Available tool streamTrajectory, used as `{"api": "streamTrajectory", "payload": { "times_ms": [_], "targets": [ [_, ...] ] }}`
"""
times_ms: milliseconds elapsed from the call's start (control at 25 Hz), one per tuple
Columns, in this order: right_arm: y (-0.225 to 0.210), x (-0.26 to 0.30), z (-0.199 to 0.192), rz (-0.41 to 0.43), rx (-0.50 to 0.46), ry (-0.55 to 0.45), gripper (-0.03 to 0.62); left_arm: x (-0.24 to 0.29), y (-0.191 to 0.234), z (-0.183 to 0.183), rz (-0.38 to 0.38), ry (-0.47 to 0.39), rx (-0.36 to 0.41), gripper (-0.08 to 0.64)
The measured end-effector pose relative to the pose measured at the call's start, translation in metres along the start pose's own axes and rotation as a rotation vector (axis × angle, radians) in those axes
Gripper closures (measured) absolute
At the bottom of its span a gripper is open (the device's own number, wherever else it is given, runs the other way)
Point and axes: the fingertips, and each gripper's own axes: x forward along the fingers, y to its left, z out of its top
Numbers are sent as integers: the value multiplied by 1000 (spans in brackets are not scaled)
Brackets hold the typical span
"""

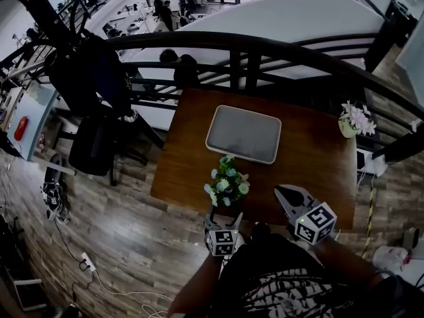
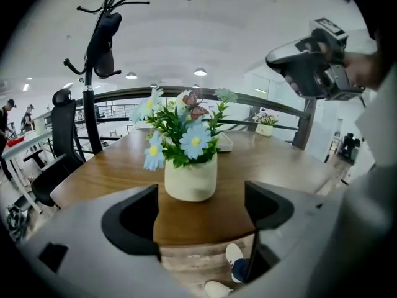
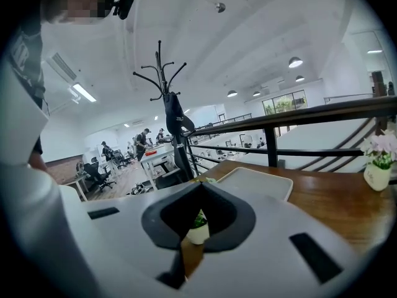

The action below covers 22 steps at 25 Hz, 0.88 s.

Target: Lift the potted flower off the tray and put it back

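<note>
The potted flower, blue and white blooms in a cream pot, stands on the brown table near its front edge, off the grey tray. My left gripper sits just in front of the pot, open; in the left gripper view the pot stands beyond the fingertips, with nothing between the jaws. My right gripper hovers to the right of the flower, jaws shut and empty. In the right gripper view a bit of the pot shows through the hollow of the pads.
A second small flower pot stands at the table's far right corner. A black railing runs behind the table. A coat rack and an office chair stand to the left. The tray is bare.
</note>
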Motion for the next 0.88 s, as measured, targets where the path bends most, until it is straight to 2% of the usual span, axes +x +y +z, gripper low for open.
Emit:
{"api": "streamTrajectory", "payload": {
  "times_ms": [40,120,240,320,440,600,880],
  "targets": [
    [3,2,2,8,-3,-3,595,-7,-1,1,4,-7,-13,138],
    [9,7,4,26,-9,-5,595,-22,1,12,29,-38,-28,380],
    [19,13,5,49,-13,0,595,-39,3,17,46,-47,-55,518],
    [25,15,5,61,-15,4,595,-48,3,17,42,-47,-77,549],
    [33,15,1,77,-21,16,595,-62,0,20,20,-64,-120,551],
    [37,18,-8,88,-20,36,595,-73,7,23,42,-80,-154,551],
    [44,13,-19,100,-16,58,595,-70,7,14,54,-64,-138,551]
  ]
}}
